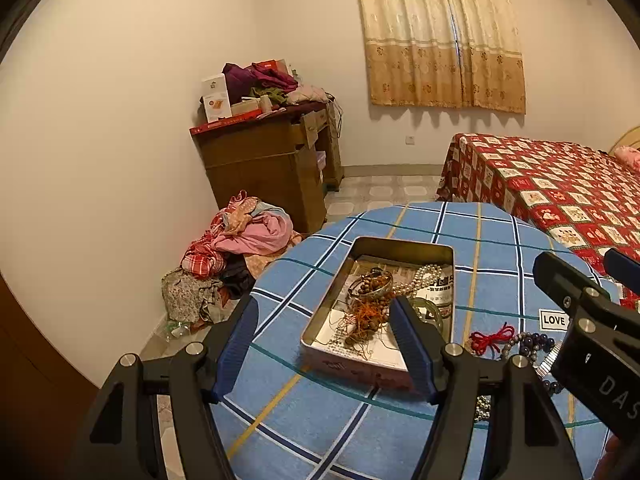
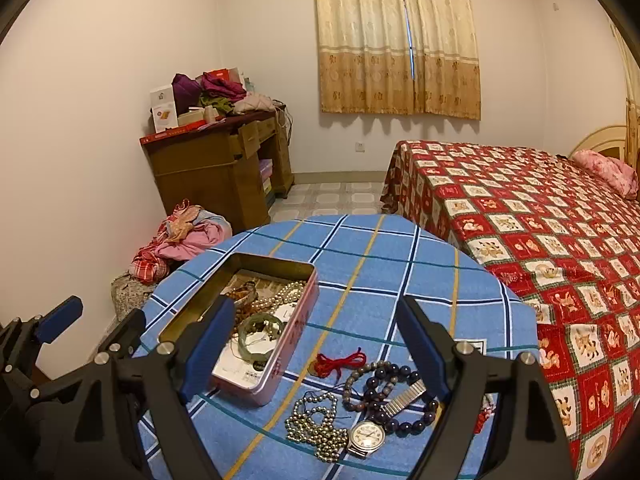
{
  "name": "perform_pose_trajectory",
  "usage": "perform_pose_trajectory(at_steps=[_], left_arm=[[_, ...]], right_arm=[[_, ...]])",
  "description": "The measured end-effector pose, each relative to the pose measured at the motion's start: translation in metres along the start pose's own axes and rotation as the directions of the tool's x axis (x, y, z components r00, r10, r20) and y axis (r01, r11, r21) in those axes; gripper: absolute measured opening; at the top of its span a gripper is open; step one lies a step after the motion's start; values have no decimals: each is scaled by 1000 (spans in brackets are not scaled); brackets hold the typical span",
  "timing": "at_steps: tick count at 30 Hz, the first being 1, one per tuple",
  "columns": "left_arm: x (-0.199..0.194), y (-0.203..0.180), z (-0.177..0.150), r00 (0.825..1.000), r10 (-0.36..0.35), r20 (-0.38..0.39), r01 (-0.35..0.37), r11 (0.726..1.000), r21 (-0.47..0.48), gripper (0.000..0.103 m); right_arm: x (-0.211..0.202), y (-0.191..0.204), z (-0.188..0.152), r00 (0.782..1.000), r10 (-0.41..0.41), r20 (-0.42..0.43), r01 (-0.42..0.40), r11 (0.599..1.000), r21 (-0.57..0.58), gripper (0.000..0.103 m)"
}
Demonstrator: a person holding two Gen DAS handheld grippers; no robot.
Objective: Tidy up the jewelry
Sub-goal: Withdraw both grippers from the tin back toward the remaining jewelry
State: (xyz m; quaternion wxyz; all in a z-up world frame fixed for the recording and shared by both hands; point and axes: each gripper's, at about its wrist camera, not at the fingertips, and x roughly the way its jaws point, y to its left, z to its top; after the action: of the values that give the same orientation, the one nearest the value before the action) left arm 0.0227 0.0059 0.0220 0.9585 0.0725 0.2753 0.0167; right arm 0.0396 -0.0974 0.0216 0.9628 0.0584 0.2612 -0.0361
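Note:
An open metal tin (image 1: 400, 242) (image 2: 296, 344) stands on a round table with a blue plaid cloth (image 2: 380, 264). It holds a pearl necklace (image 1: 418, 280), brown beads (image 1: 370, 284) and a green bangle (image 2: 260, 338). Beside it on the cloth lie a red cord (image 2: 342, 362), dark bead bracelets (image 2: 384, 380), a wristwatch (image 2: 366, 436) and a silver bead chain (image 2: 316, 426). My left gripper (image 1: 324, 340) is open and empty above the tin's near end. My right gripper (image 2: 316, 344) is open and empty above the loose jewelry.
A wooden cabinet (image 1: 272, 160) piled with clothes and boxes stands by the far wall. A heap of clothes (image 1: 236, 240) lies on the floor left of the table. A bed with a red patterned cover (image 2: 540, 220) is to the right.

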Motion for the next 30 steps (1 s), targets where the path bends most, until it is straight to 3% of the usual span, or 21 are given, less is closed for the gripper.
perform_pose_trajectory(at_steps=[7, 13, 14, 16, 17, 19, 20, 26, 30], left_arm=[[0, -8, -3, 1000, -17, 1, 17, 1000, 15, 69], [4, -6, -15, 992, -122, -31, 123, 991, 44, 69], [5, -5, -19, 990, -135, -34, 136, 989, 49, 68], [6, -6, -27, 986, -165, -38, 167, 984, 65, 68], [7, -7, -33, 982, -186, -43, 189, 979, 78, 68], [10, -13, -41, 974, -218, -60, 223, 970, 99, 68], [11, -17, -46, 967, -243, -77, 250, 962, 107, 68], [19, -39, -61, 919, -358, -164, 377, 921, 101, 68], [18, -41, -63, 909, -378, -174, 400, 910, 111, 68]], right_arm=[[-1, -10, -3, 1000, -2, -14, 2, 1000, 11, 85], [-5, -47, -18, 999, -18, -51, 19, 1000, 10, 84], [-6, -54, -21, 998, -23, -58, 24, 1000, 20, 82], [-6, -79, -29, 995, -34, -91, 40, 997, 64, 66], [-5, -93, -34, 993, -38, -116, 49, 994, 99, 60], [-1, -114, -42, 987, -17, -161, 43, 986, 158, 39], [1, -120, -46, 983, -3, -181, 36, 983, 182, 37], [11, -120, -60, 962, 140, -234, -89, 972, 219, 37], [20, -111, -66, 947, 165, -275, -115, 975, 191, 37]])
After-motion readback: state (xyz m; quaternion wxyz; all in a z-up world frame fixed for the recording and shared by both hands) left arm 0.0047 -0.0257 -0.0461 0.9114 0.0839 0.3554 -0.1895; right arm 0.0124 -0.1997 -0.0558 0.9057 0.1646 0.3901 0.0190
